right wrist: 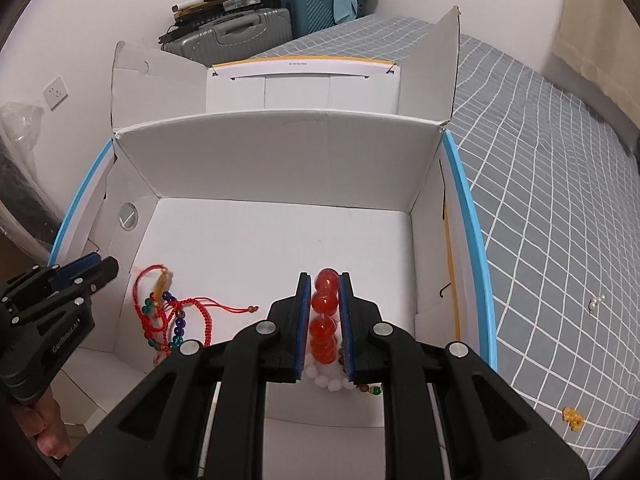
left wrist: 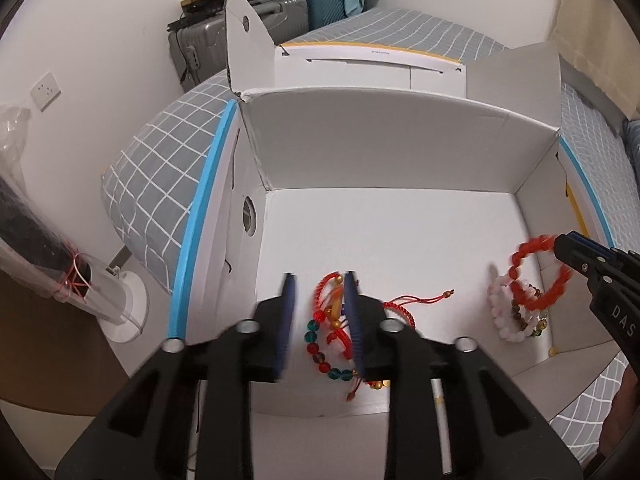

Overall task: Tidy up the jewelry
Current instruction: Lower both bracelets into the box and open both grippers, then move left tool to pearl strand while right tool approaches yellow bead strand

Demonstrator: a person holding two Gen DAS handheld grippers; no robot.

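Observation:
An open white cardboard box [left wrist: 380, 148] [right wrist: 280, 156] stands on the bed. My left gripper [left wrist: 320, 292] is open and empty, above a pile of red cord bracelets [left wrist: 332, 304] and a red-and-teal bead bracelet [left wrist: 320, 344] on the box floor; the pile also shows in the right wrist view [right wrist: 168, 312]. My right gripper [right wrist: 325, 284] is shut on a red bead bracelet [right wrist: 324, 304] [left wrist: 536, 276], holding it above a white bead bracelet [left wrist: 500, 312] [right wrist: 332, 380] and a multicoloured bead bracelet [left wrist: 532, 320] in the box's right part.
The bed has a grey checked cover [right wrist: 560, 184]. A small white pearl piece [right wrist: 596, 302] and an amber bead piece [right wrist: 573, 417] lie on it right of the box. Suitcases [right wrist: 248, 36] stand by the far wall. A white stand [left wrist: 124, 300] is at left.

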